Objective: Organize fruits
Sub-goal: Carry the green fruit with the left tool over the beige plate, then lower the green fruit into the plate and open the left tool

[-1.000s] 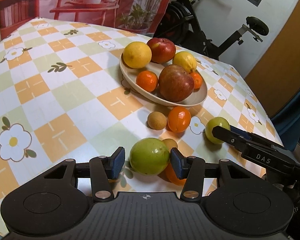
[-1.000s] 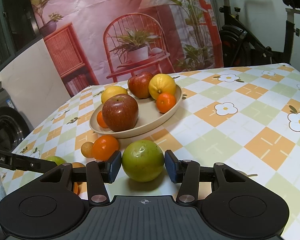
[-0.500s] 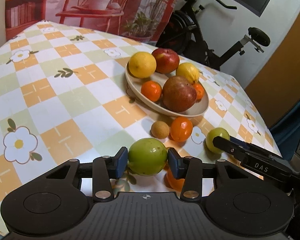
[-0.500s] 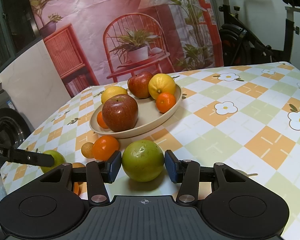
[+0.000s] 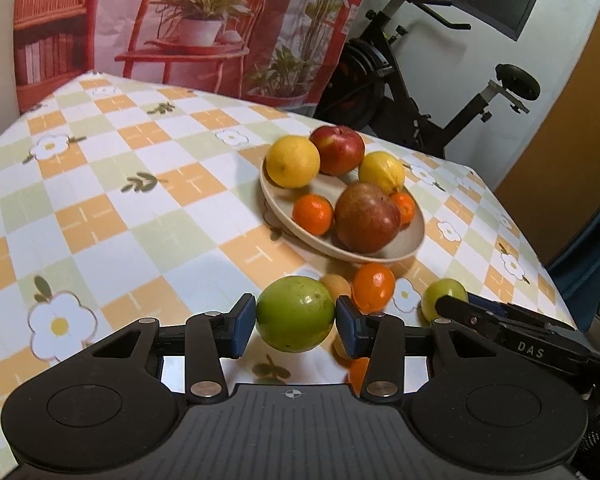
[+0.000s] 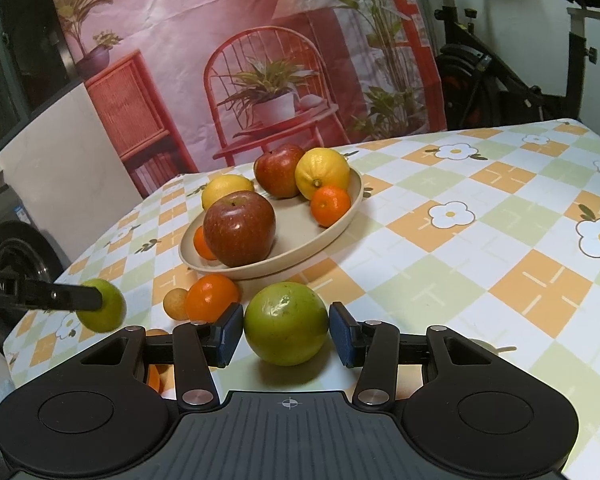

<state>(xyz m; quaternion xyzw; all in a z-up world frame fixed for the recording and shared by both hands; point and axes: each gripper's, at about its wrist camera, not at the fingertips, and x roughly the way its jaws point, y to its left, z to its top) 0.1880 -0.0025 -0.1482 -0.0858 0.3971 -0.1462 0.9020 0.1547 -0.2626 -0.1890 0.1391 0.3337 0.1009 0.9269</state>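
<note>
My left gripper [image 5: 296, 323] is shut on a green round fruit [image 5: 294, 312], both blue pads pressing its sides, and holds it a little above the checked tablecloth. The right wrist view shows that green fruit [image 6: 102, 306] off the table at the left. My right gripper [image 6: 286, 332] is shut on a second green fruit [image 6: 286, 322] low over the cloth. A beige plate [image 5: 416, 236] beyond holds two red apples, two lemons and small tangerines. A loose tangerine [image 5: 374, 286] and a small tan fruit [image 5: 336, 284] lie in front of the plate.
Another orange fruit [image 5: 358, 372] lies on the cloth under my left fingers. An exercise bike [image 5: 420, 92] stands behind the table's far corner. The printed backdrop [image 6: 260, 60] hangs behind. The table edge [image 5: 556, 288] runs close on the right.
My left gripper's pads closed onto the green fruit and it rose off the cloth, the view tipping upward. The right gripper and its green fruit stayed put.
</note>
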